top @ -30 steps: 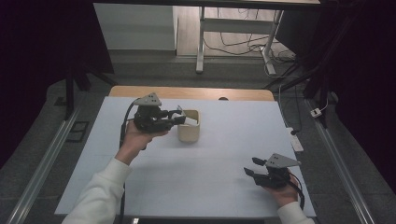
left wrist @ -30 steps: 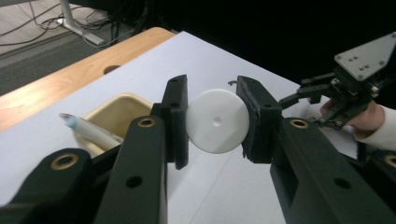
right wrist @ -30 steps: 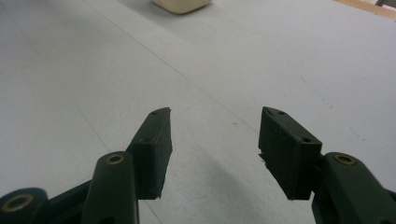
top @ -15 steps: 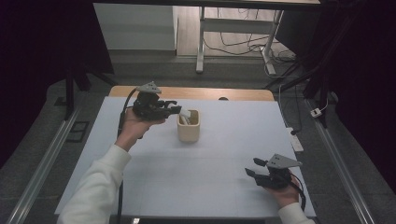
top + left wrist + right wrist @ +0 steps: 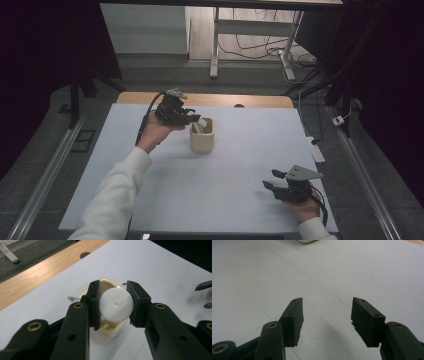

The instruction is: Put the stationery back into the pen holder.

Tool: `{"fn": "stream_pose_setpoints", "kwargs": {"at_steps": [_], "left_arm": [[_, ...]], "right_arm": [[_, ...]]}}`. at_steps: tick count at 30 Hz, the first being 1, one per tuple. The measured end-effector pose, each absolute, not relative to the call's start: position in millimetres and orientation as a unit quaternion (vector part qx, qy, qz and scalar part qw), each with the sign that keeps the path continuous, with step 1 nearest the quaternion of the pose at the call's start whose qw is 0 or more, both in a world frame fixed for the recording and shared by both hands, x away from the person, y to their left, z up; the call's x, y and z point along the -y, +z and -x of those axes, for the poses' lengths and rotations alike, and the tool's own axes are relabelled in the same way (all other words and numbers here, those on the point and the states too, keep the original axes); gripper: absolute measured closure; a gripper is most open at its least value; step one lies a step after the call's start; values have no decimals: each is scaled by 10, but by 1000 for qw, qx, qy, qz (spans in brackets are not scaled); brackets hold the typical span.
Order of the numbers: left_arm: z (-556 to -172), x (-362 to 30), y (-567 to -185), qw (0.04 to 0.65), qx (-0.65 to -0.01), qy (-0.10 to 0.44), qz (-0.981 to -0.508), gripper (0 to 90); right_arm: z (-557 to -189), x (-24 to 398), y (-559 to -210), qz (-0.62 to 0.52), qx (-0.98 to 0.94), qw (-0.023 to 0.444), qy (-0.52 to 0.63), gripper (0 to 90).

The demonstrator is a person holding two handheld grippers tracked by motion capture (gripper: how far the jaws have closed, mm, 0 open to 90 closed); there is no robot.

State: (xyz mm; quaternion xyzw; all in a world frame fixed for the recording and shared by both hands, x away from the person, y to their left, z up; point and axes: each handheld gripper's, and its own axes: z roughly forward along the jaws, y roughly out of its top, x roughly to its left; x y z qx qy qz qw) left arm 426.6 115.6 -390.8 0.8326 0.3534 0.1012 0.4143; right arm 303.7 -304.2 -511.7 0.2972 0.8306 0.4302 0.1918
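A: Left gripper (image 5: 113,306), above the cream cup (image 5: 110,330): jaws closed on a white round-ended piece (image 5: 116,305), one pad on each side of its smooth circular face. In the high view, same gripper (image 5: 192,119) just over the cup's (image 5: 202,142) rim, near the far middle of the white table (image 5: 240,200).

B: Handling of the white piece?

A: Judged light and rigid, hard plastic by its look; smooth and curved, so likely to slip or rotate under a loose pinch. Best taken squarely across its widest part, as here. Length below the face hidden by the pads.

B: Contents of the cup?

A: Open-topped, pale, rounded-square wall. Inside, one or two light items leaning against the wall; kind too small to tell. Beside its base, a small metallic-looking object (image 5: 72,299) lying on the table.

B: Right gripper?

A: Right gripper (image 5: 327,312): jaws standing well apart, nothing between them, bare table beneath. In the high view (image 5: 272,180), near the table's near right corner, well apart from the cup.

B: Risk?

A: Cup judged light, easily tipped by a nudge on the rim.
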Motion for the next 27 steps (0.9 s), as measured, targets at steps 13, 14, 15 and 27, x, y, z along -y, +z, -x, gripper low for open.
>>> {"fn": "stream_pose_setpoints", "kwargs": {"at_steps": [13, 14, 15, 27], "left_arm": [[-4210, -1075, -3919, 449, -337, 110, -821, 453], [-4177, -1091, -3909, 455, -335, 112, -817, 444], [-4143, -1107, -3903, 459, -330, 114, -817, 442], [-3606, -1266, -4058, 450, -307, 147, -826, 414]], "right_arm": [[-3038, 3043, -5139, -295, -836, 185, 423, 423], [-3037, 3045, -5143, -295, -836, 182, 425, 423], [-3037, 3047, -5145, -295, -836, 183, 426, 423], [-3021, 3063, -5136, -301, -833, 189, 424, 416]]}}
